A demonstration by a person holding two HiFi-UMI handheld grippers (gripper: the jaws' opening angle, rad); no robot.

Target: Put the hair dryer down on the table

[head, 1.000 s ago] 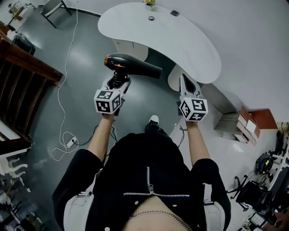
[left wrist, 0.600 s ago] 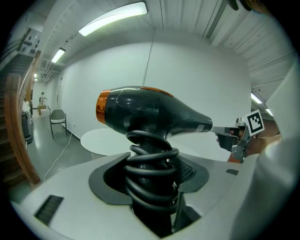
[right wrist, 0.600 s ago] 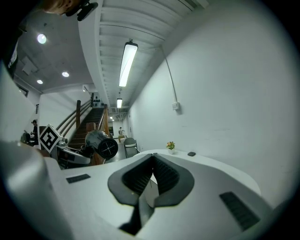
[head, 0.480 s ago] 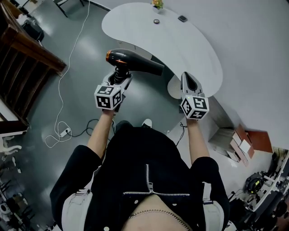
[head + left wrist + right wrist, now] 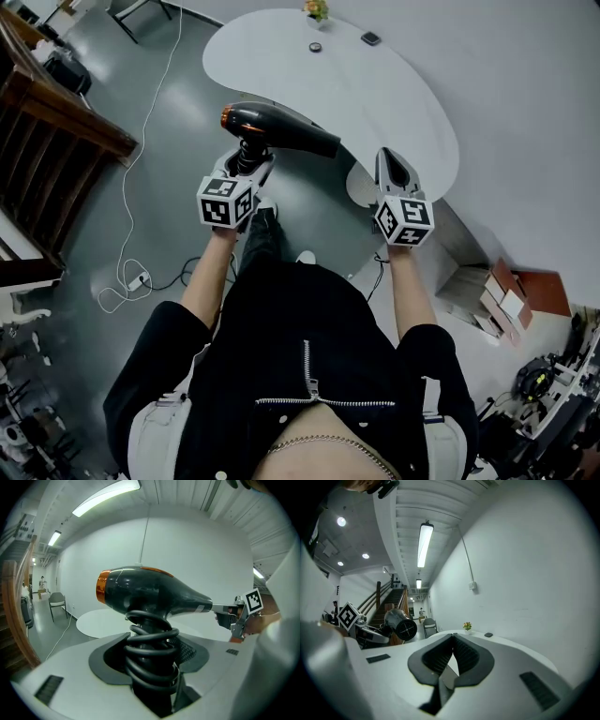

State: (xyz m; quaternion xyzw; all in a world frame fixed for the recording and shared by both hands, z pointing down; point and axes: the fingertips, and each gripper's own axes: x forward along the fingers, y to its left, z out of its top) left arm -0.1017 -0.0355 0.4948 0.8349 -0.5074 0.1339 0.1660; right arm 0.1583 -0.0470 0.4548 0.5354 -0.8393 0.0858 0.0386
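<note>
L hand-held gripper (image 5: 250,164) clamped on hair dryer (image 5: 281,131) handle, nozzle pointing right. R hand-held gripper (image 5: 391,167) jaws together, empty. Tabletop (image 5: 375,84) just beyond, far side.

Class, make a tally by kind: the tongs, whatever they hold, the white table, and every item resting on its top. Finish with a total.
hair dryer: 1
tongs: 2 (left tongs, right tongs)
table: 1
potted plant: 1
small dark items: 2 (round dark item, flat dark item)
Total: 7
</note>
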